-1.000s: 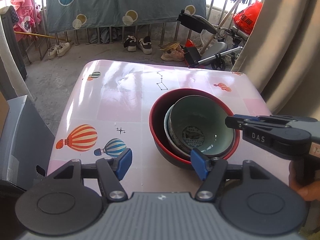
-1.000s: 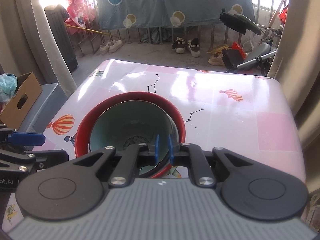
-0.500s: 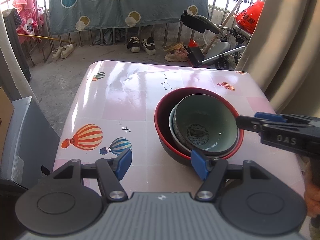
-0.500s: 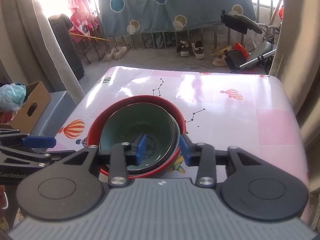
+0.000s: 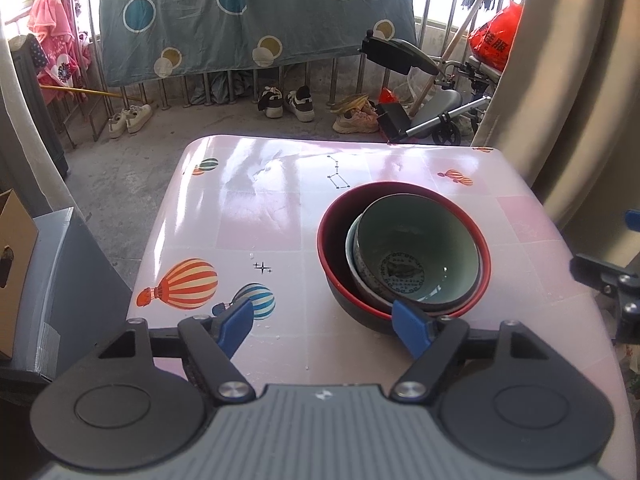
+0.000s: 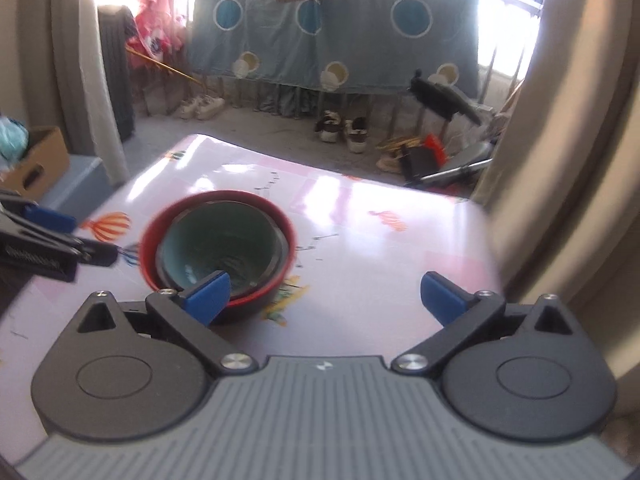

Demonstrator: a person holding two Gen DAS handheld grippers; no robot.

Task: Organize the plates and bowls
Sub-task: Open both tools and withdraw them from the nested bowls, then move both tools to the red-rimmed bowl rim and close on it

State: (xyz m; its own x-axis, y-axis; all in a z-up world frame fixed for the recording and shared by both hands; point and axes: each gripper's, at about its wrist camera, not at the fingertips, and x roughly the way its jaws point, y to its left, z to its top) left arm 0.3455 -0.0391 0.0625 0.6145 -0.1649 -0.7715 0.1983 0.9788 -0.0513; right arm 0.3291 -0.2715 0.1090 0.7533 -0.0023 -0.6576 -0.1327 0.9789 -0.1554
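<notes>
Right-wrist view is motion-blurred. Right gripper: jaws opening, wide apart, empty. Left gripper: jaws opening too, nothing btwn them. Teal bowl sits tilted inside red bowl, on table w/ balloon print.

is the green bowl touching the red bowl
Touching. The left wrist view shows the green bowl nested inside the red bowl, leaning against its near wall.
</notes>
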